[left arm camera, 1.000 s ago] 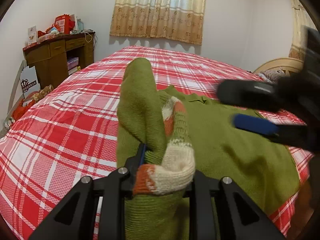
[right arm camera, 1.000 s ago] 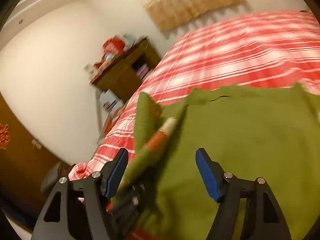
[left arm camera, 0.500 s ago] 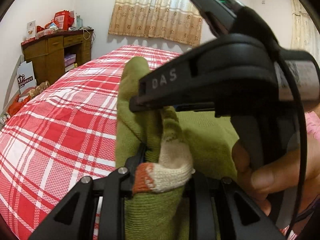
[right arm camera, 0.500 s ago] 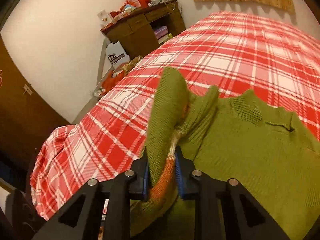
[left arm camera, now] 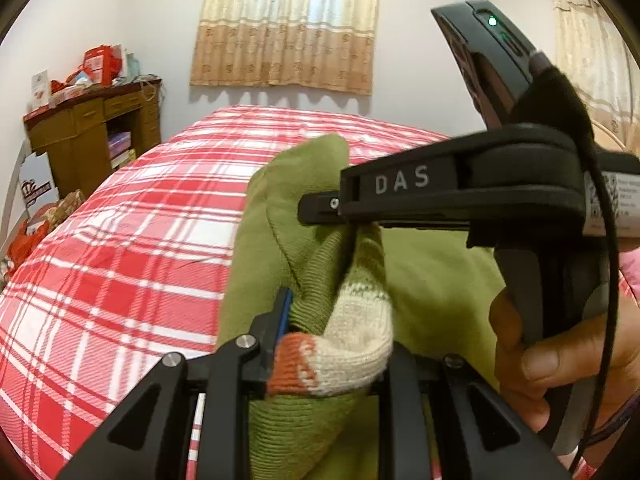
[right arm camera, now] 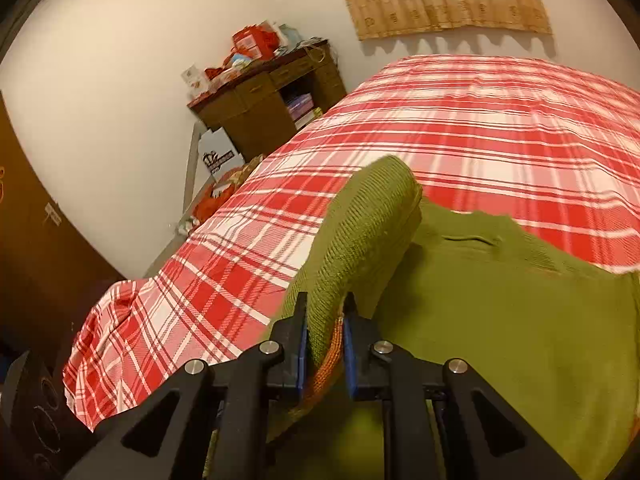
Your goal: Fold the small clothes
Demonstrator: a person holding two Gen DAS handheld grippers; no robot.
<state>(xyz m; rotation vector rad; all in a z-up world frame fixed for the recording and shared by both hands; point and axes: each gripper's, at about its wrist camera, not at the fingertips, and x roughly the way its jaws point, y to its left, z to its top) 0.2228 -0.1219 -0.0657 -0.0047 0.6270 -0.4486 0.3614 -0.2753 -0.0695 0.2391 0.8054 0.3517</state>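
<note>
A small green knit sweater (right arm camera: pixel 500 320) lies on the red plaid bed (right arm camera: pixel 480 120). Its left sleeve (left arm camera: pixel 280 216) is lifted, with a cream and orange striped cuff (left arm camera: pixel 340 356). My left gripper (left arm camera: pixel 332 344) is shut on the cuff end of the sleeve. My right gripper (right arm camera: pixel 324 336) is shut on the same sleeve (right arm camera: pixel 360 232) a little further up; it shows in the left wrist view (left arm camera: pixel 352 220) reaching in from the right, held by a hand. The sweater body (left arm camera: pixel 436 280) lies flat behind, collar (right arm camera: pixel 468 240) toward the far side.
The bed (left arm camera: pixel 132 240) fills both views. A brown wooden desk (left arm camera: pixel 84 136) with red boxes on top stands against the left wall, also in the right wrist view (right arm camera: pixel 264 96). Bags lie on the floor by the bed's left edge (right arm camera: pixel 216 196). Curtains (left arm camera: pixel 288 24) hang behind.
My right gripper came in from the right, open a second ago, and shut on the raised sleeve just above my left gripper. The left gripper kept its hold.
</note>
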